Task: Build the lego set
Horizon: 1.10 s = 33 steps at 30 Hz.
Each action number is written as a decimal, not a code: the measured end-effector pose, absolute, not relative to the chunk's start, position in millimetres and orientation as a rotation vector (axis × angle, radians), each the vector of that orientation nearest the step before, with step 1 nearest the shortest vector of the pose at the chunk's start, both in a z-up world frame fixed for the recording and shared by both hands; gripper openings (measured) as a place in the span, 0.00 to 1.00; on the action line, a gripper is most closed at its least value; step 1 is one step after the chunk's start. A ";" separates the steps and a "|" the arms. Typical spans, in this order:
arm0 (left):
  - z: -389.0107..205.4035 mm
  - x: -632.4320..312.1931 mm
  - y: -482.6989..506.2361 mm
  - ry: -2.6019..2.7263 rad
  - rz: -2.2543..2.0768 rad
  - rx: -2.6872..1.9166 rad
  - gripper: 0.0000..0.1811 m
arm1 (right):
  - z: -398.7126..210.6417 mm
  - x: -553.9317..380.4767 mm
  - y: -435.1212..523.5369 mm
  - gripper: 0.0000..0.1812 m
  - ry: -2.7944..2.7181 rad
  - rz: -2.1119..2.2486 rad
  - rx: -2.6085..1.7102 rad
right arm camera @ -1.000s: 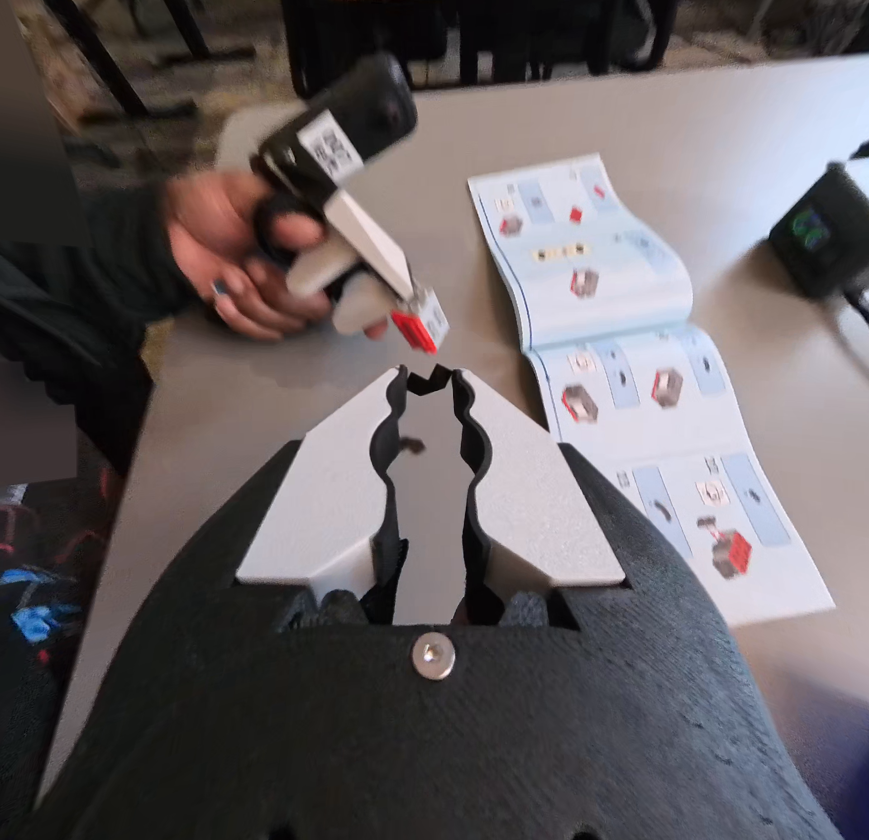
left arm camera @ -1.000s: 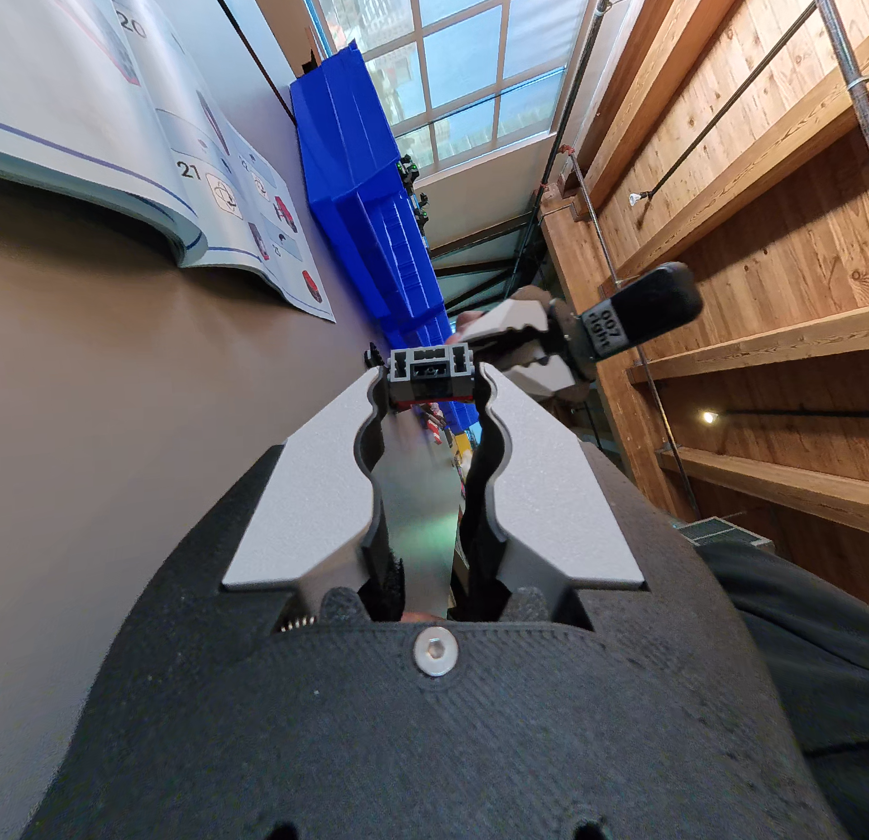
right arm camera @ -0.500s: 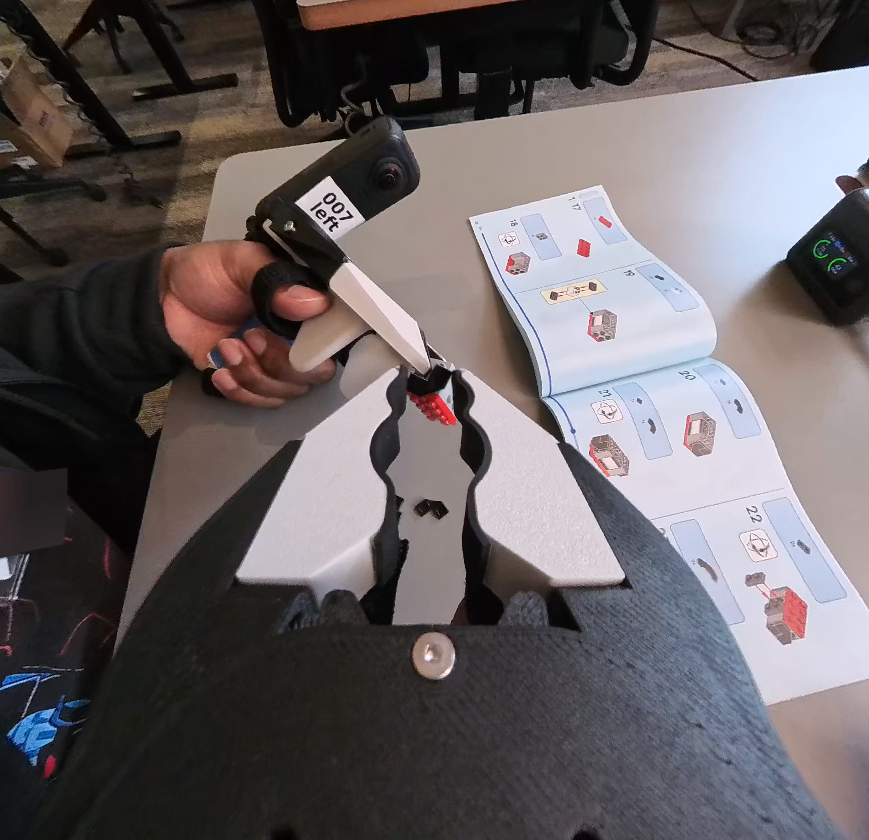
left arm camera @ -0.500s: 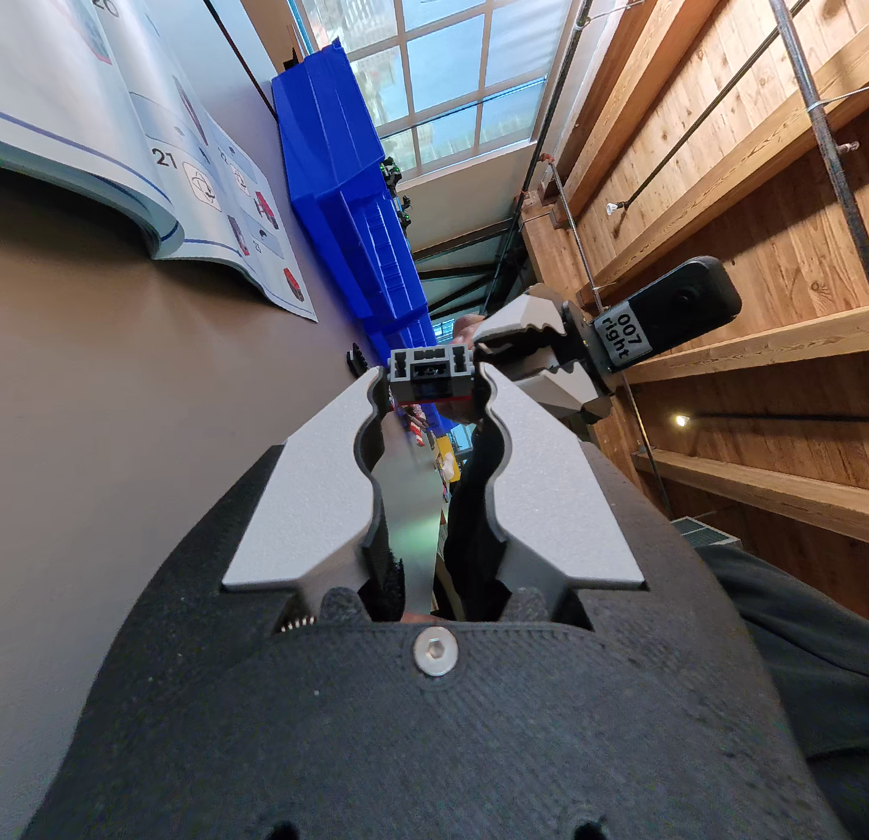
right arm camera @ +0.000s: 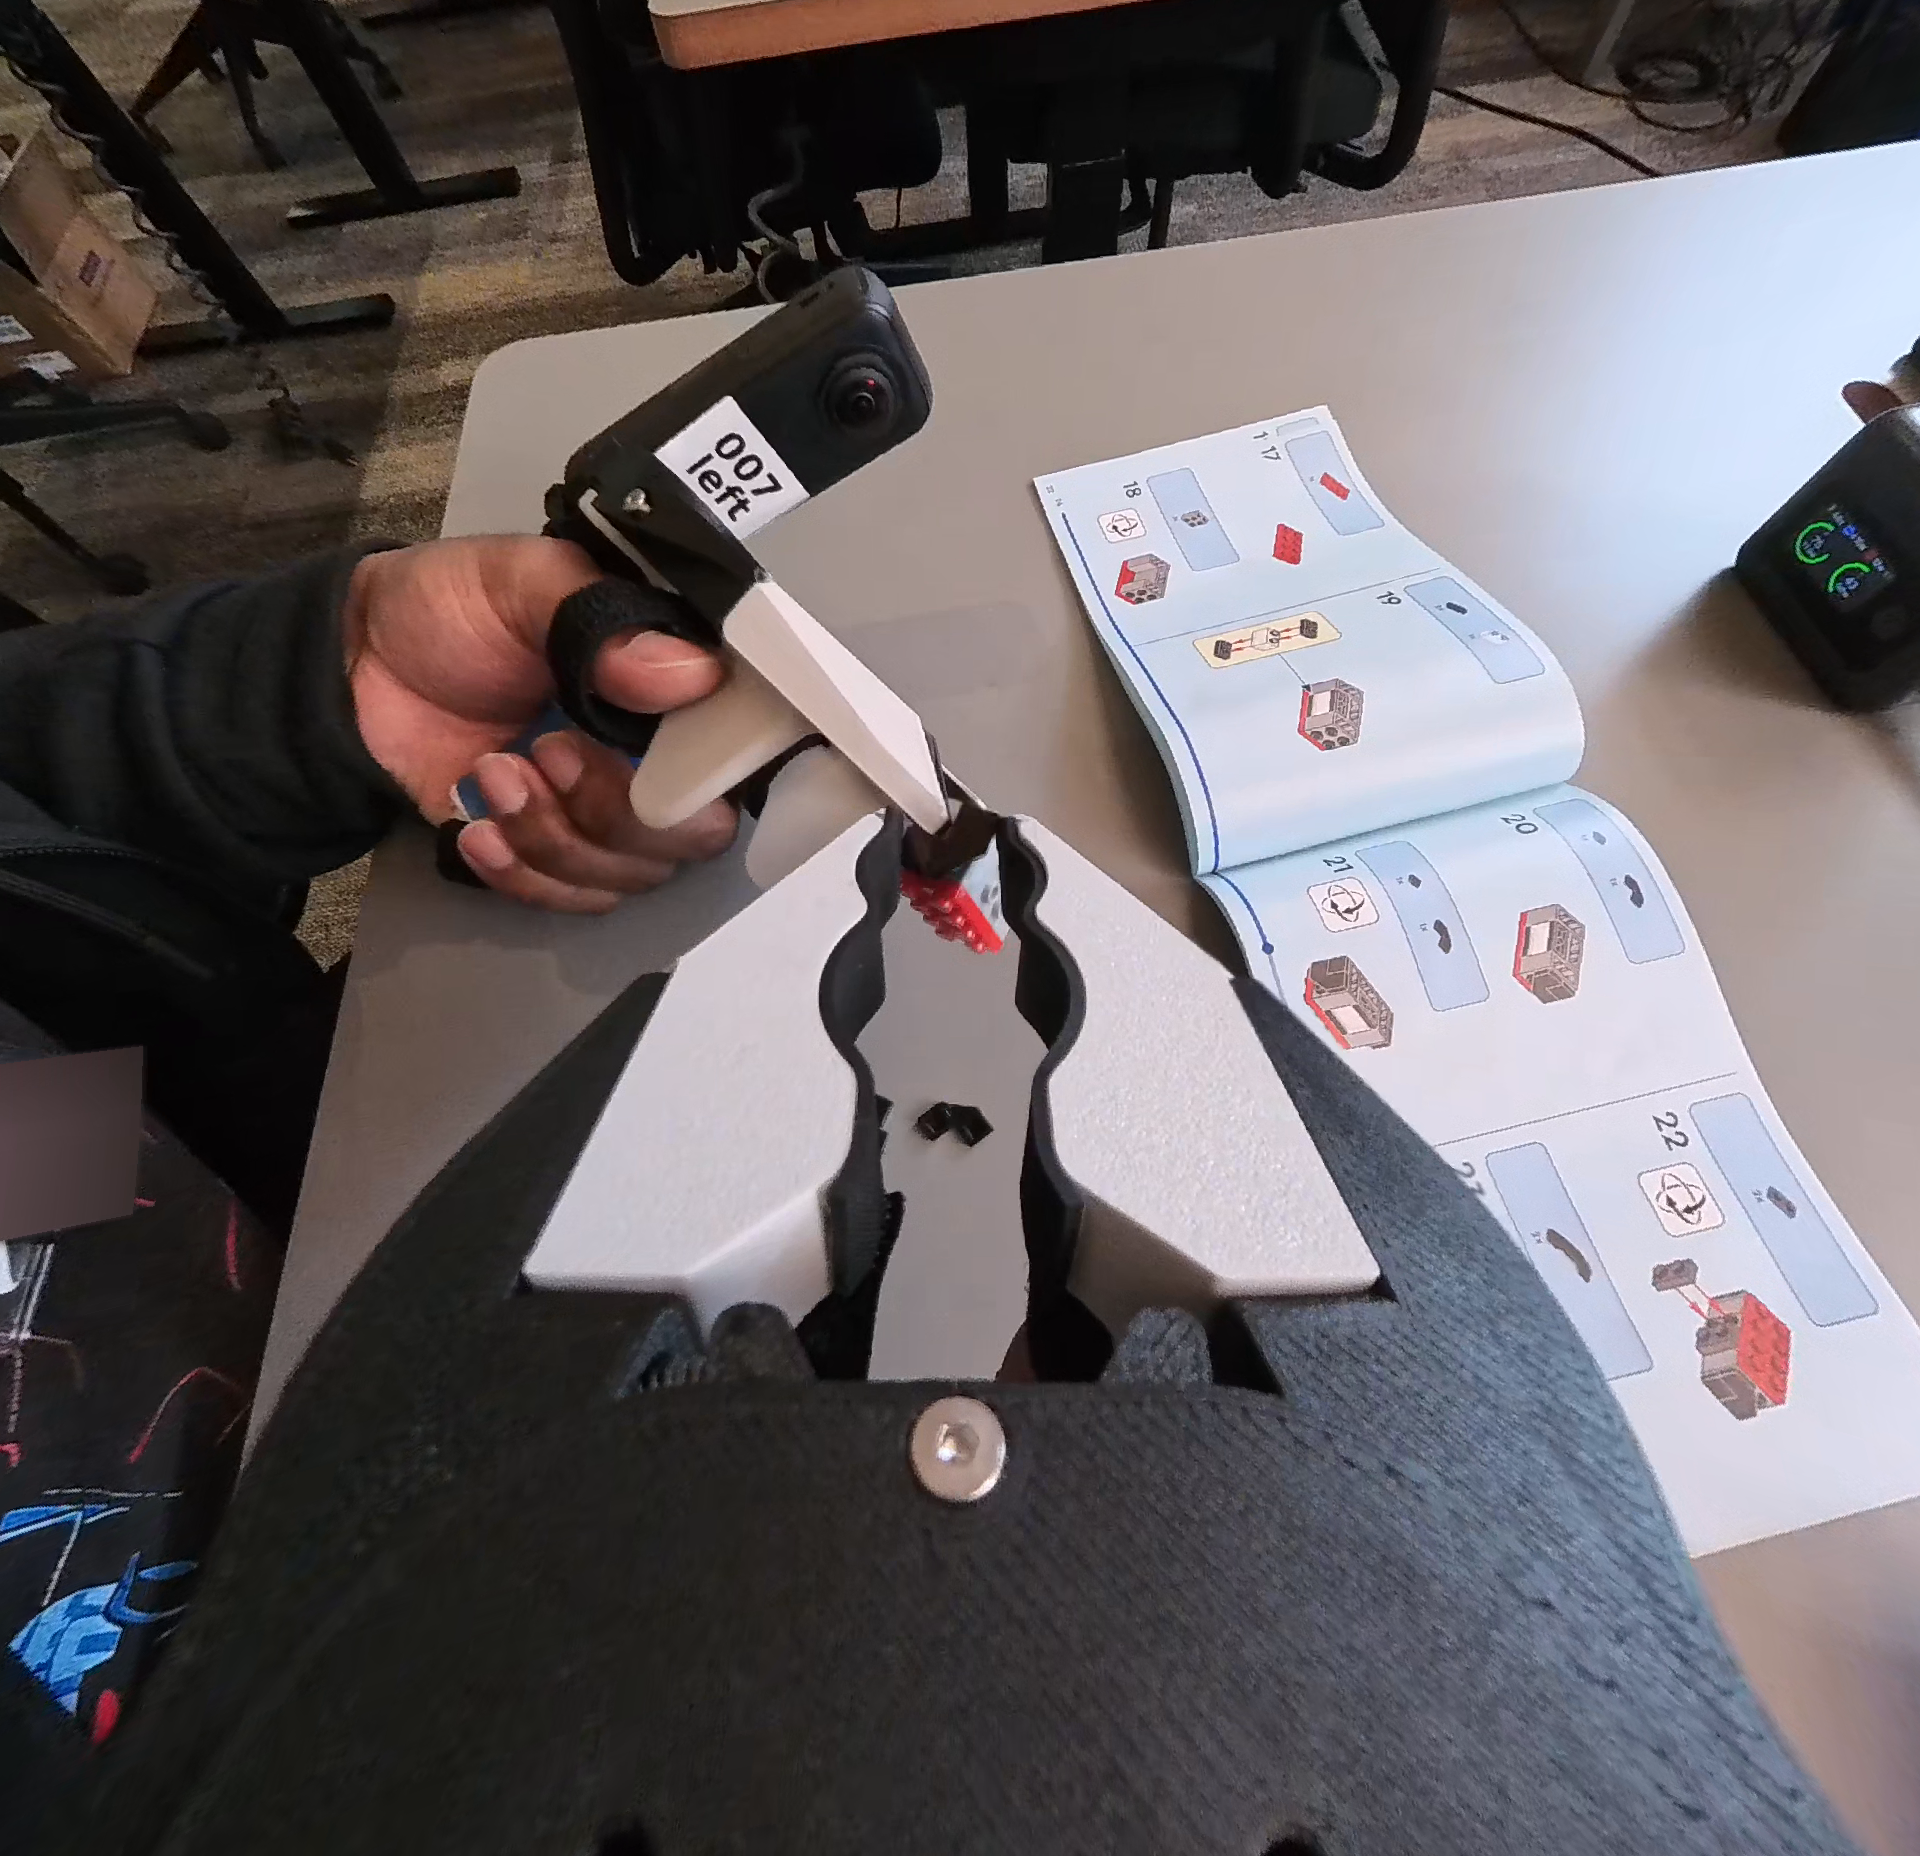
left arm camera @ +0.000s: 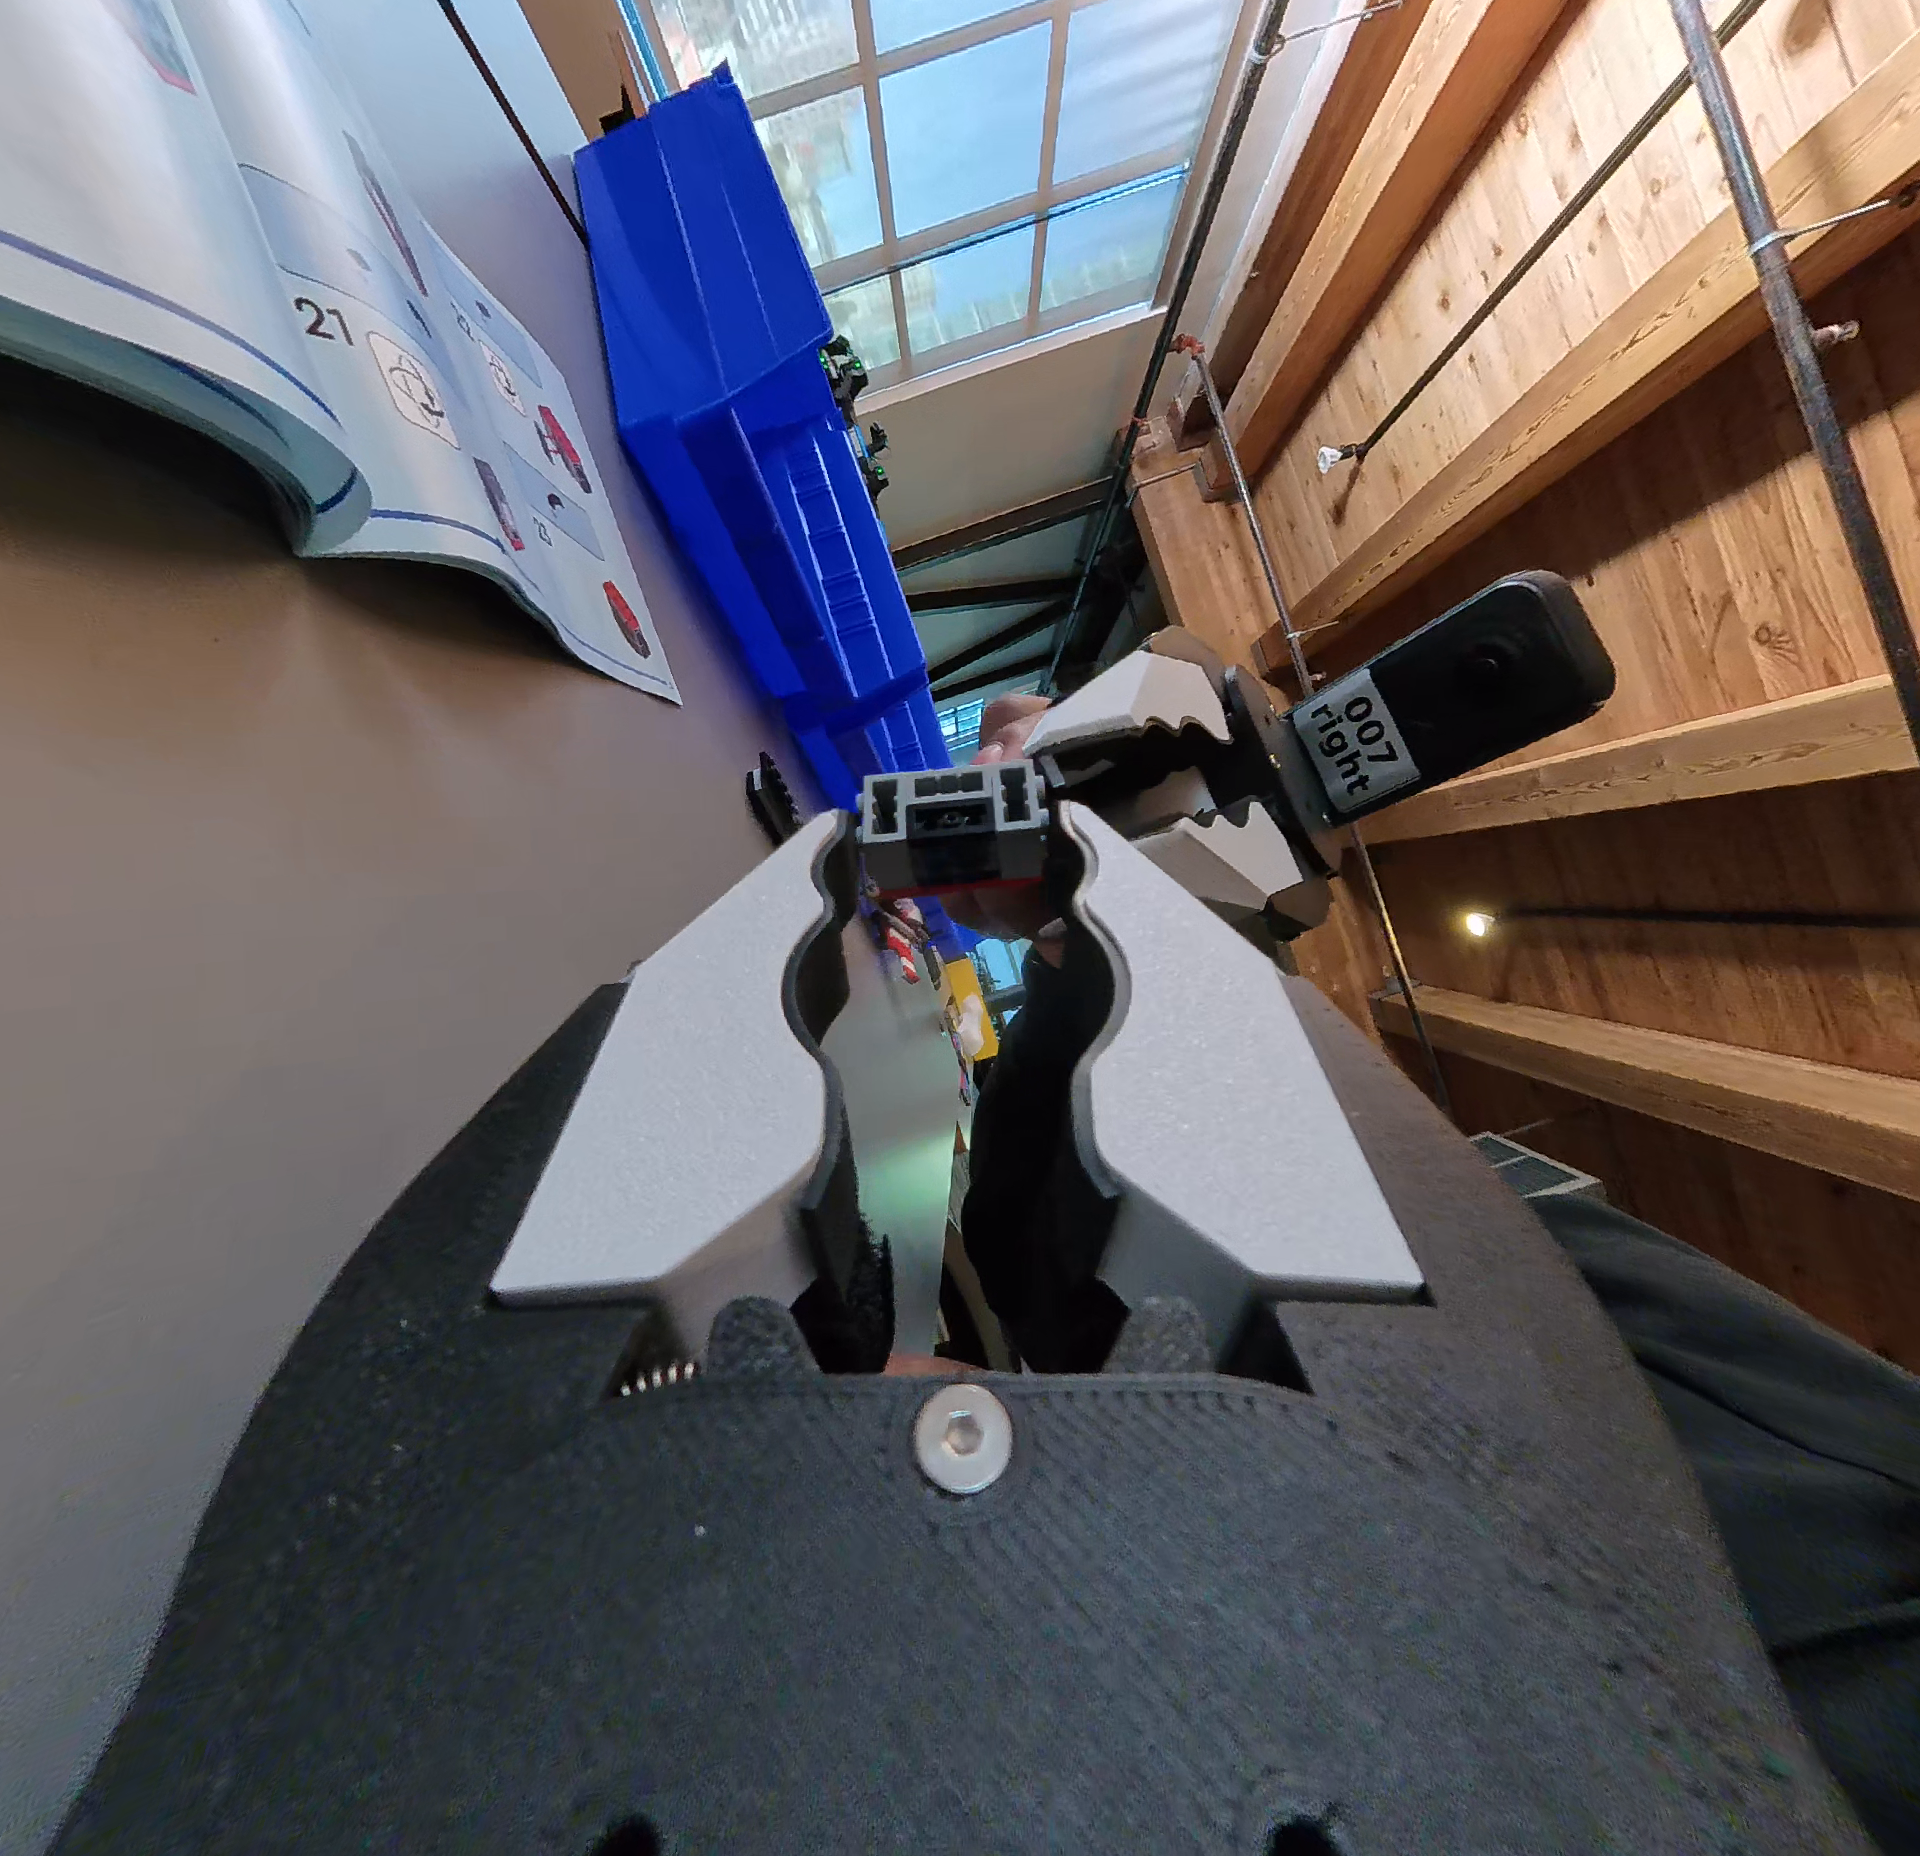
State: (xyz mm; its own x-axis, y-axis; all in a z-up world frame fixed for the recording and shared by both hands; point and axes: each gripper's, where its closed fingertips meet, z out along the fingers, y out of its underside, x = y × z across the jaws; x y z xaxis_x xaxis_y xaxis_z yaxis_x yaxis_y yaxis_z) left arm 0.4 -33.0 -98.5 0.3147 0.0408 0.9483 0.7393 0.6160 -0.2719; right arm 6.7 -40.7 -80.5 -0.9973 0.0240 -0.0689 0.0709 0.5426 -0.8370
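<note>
My left gripper (left arm camera: 951,840) is shut on a small grey, black and red lego assembly (left arm camera: 951,835) and holds it above the table. In the right wrist view the left gripper (right arm camera: 940,830) comes in from the upper left, with the assembly (right arm camera: 956,907) hanging red studs down. My right gripper (right arm camera: 951,845) is shut on a small black piece (right arm camera: 961,827) and holds it against the top of the assembly. In the left wrist view the right gripper (left arm camera: 1049,767) touches the assembly's right end.
An open instruction booklet (right arm camera: 1403,767) lies on the grey table (right arm camera: 1247,331), right of the grippers; it also shows in the left wrist view (left arm camera: 208,248). Small black pieces (right arm camera: 954,1124) lie under my right gripper. A blue bin (left arm camera: 727,404) and a black device with a screen (right arm camera: 1839,601) stand farther off. My two grippers' fingertips are within a few centimetres of each other.
My right gripper moved forward with the black piece, from clear of the assembly to up against it. The left gripper kept its hold and shifted only slightly.
</note>
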 end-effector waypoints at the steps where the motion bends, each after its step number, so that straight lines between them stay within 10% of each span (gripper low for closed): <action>1: -98.4 0.4 -32.5 -1.176 -0.534 -0.807 0.20 | -80.3 6.8 -40.7 0.10 2.715 -1.480 0.085; 33: -96.3 -0.6 -33.8 -1.176 -0.565 -0.758 0.20 | -83.0 5.5 -41.8 0.10 2.682 -1.509 0.156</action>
